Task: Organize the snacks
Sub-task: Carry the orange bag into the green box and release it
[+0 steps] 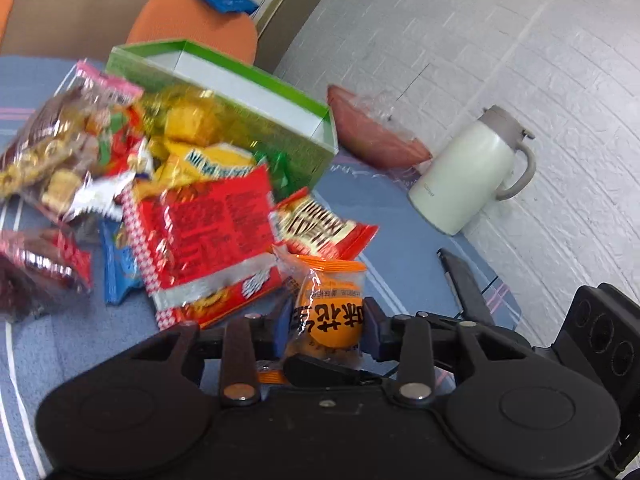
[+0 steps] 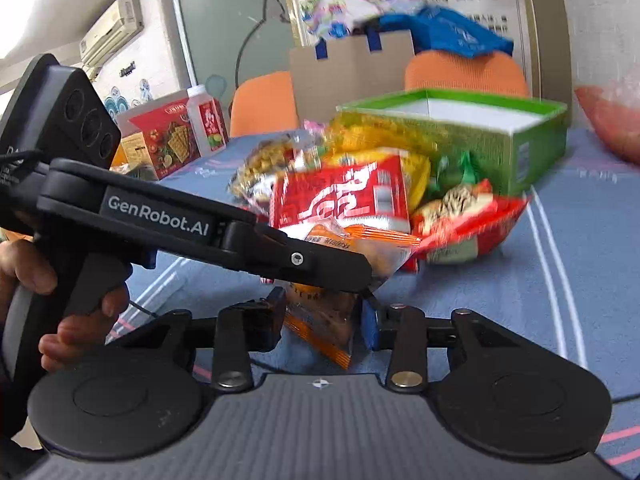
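Note:
An orange snack packet (image 1: 328,312) lies at the near edge of a snack pile on the blue tablecloth. My left gripper (image 1: 326,320) is shut on it, blue pads against both sides. In the right wrist view the left gripper (image 2: 352,272) crosses in from the left, held by a person's hand (image 2: 80,320). My right gripper (image 2: 322,316) is shut on the lower end of the same orange packet (image 2: 320,320). Behind it lie a big red packet (image 1: 208,232) and several other packets. The open green box (image 1: 296,148) stands behind the pile, with yellow packets spilling at its front.
A white thermos jug (image 1: 468,172) stands at the table's right edge, beside a pink item in clear plastic (image 1: 372,128). Orange chairs (image 1: 192,24) stand behind the table. A red cracker box (image 2: 168,140) and a bottle (image 2: 206,120) sit far left.

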